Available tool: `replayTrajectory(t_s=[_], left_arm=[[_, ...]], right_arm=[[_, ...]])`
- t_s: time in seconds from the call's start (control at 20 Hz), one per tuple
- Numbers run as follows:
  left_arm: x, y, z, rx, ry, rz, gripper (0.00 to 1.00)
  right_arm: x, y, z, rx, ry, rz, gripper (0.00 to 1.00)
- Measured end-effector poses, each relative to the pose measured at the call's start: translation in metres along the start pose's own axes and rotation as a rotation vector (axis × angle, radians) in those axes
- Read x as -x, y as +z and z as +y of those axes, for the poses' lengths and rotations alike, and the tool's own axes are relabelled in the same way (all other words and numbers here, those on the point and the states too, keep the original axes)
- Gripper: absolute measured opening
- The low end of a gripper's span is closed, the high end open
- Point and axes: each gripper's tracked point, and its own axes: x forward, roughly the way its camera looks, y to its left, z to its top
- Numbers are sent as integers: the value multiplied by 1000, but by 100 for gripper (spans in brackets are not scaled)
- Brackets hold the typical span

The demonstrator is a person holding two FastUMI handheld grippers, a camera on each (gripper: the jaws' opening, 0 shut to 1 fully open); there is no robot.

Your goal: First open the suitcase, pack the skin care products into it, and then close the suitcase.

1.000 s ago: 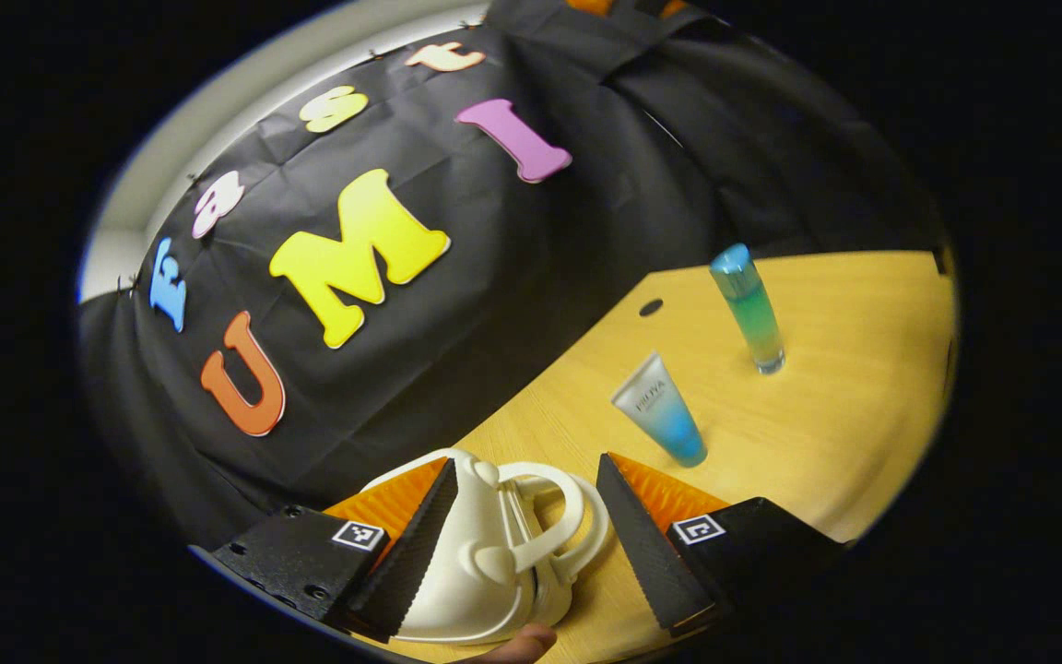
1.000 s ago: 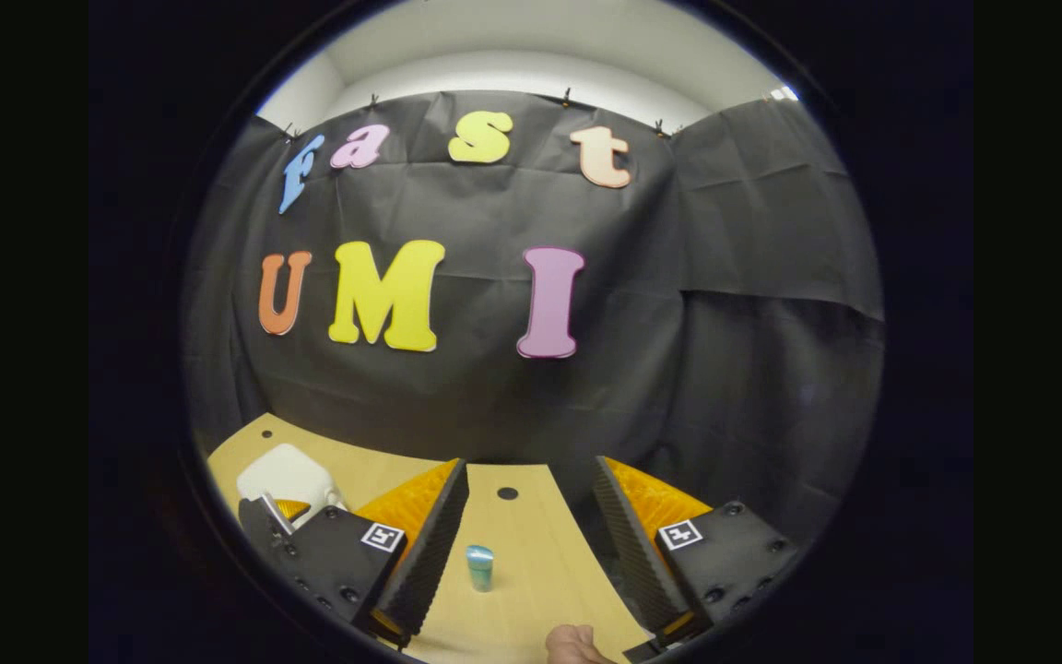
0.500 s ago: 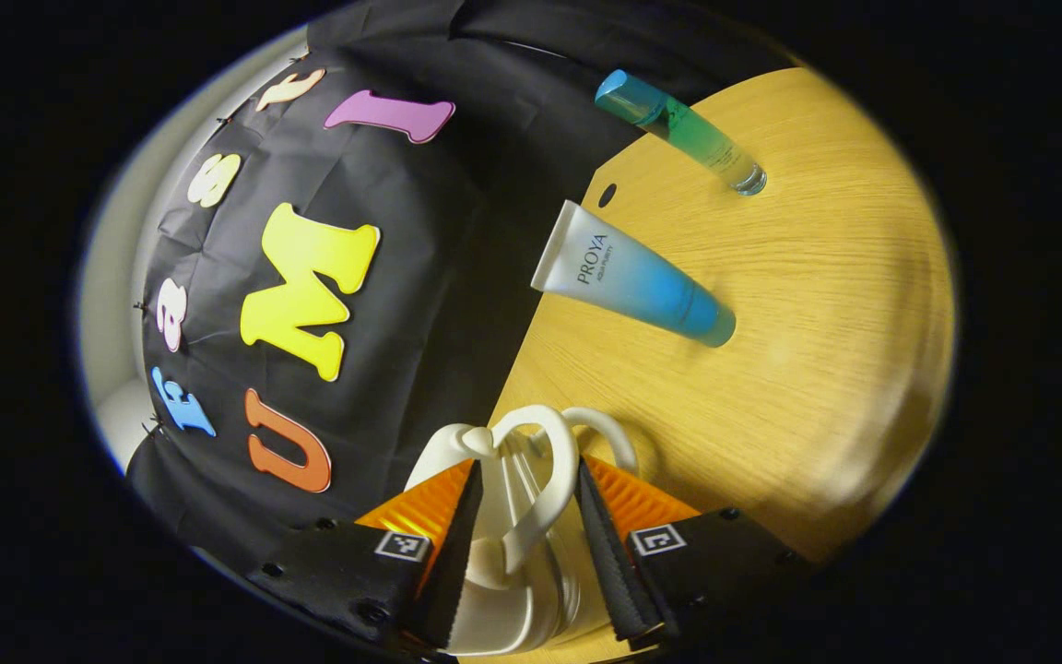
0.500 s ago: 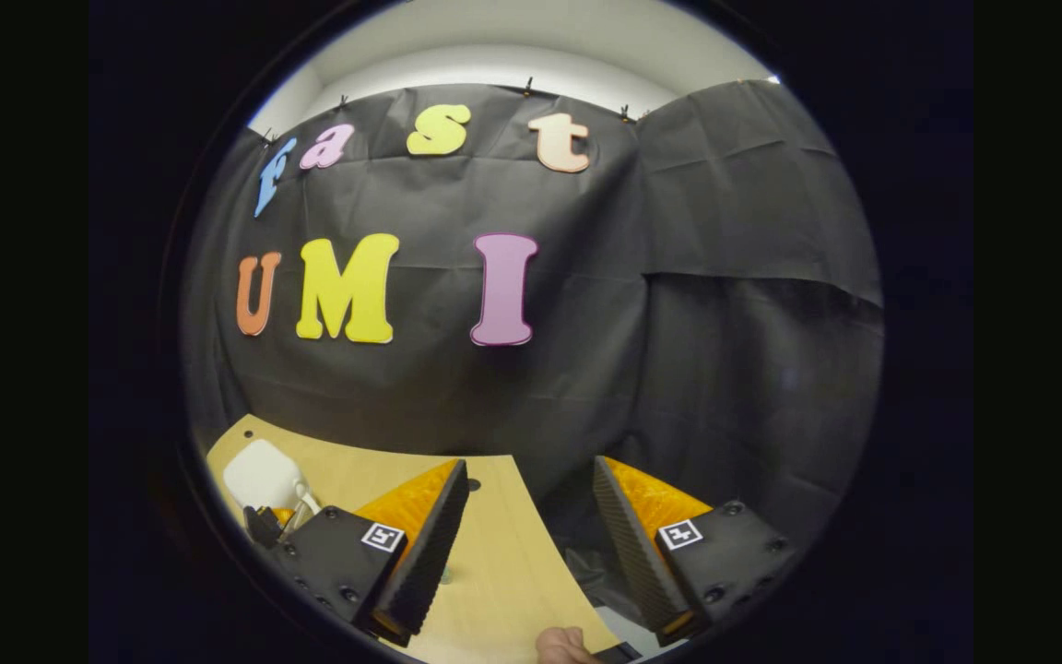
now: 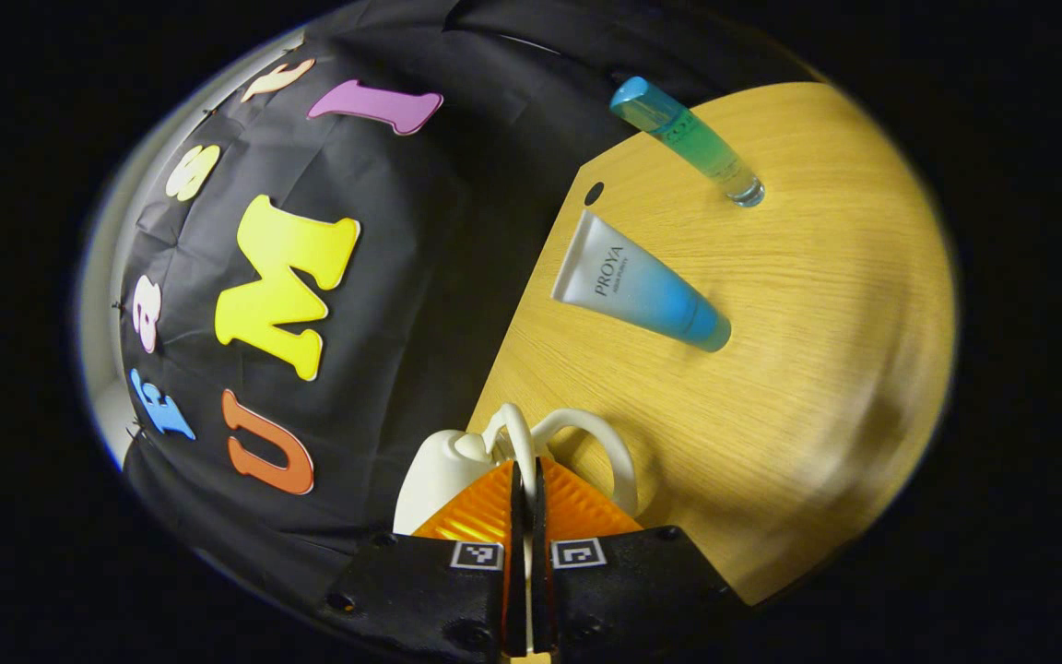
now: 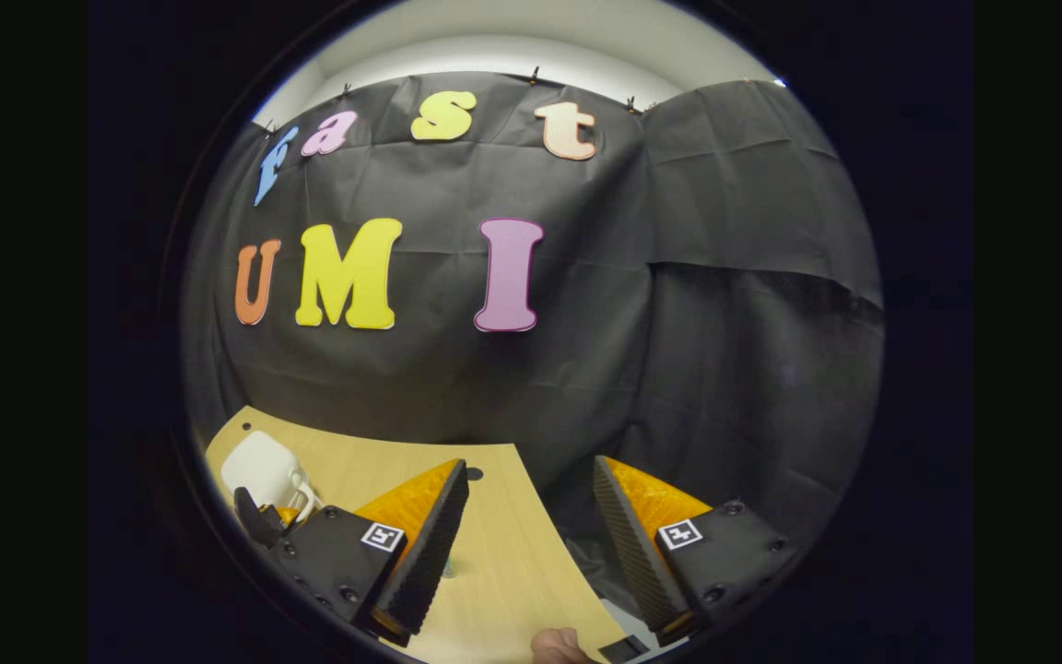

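A small white suitcase (image 5: 439, 466) stands closed on the wooden table (image 5: 817, 369), its two loop handles up. My left gripper (image 5: 525, 480) is shut on one thin handle (image 5: 514, 433); the other handle (image 5: 609, 443) curves free just to the right. Beyond lie the skin care products: a white-to-blue tube (image 5: 642, 295) and a tall blue-green bottle (image 5: 688, 138), both standing apart on the table. My right gripper (image 6: 531, 516) hangs open over the table's edge (image 6: 494, 572) with nothing between its fingers. The right gripper view has the suitcase (image 6: 259, 466) at far left, with the other gripper's dark finger (image 6: 257, 518) at its handle.
The black cloth wall runs close behind the table. A small round hole (image 5: 594, 194) sits near the table's back edge. Bare wood spreads to the right of the tube and bottle. A fingertip (image 6: 557, 644) shows at the bottom of the right gripper view.
My left gripper has gone from open around the suitcase handles to shut on one handle. The right gripper has drifted slightly and stays open.
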Motion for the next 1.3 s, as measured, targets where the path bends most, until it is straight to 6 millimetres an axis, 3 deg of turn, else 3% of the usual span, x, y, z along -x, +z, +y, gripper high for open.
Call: replayTrajectory(t_s=[0.1, 0.3, 0.6, 0.8, 0.95, 1.15, 1.3], left_arm=[[5, 6, 17, 82, -13, -5, 3], [22, 13, 72, 243, -20, -32, 3], [39, -20, 178, 444, 7, -70, 3], [47, -71, 235, 585, 29, -60, 3], [47, -117, 265, 640, 48, -51, 2], [35, -198, 285, 678, 74, 15, 3], [24, -248, 282, 706, 59, 57, 3]], right_arm=[[-3, 1, 9, -5, -4, 6, 81], [-7, 5, 33, -6, -7, 11, 81], [-7, 11, 97, 22, 33, 22, 82], [-5, 13, 145, 47, 68, 33, 82], [-5, 12, 182, 40, 91, 54, 82], [-6, 7, 220, 29, 106, 78, 81], [-3, 2, 243, 34, 119, 93, 81]])
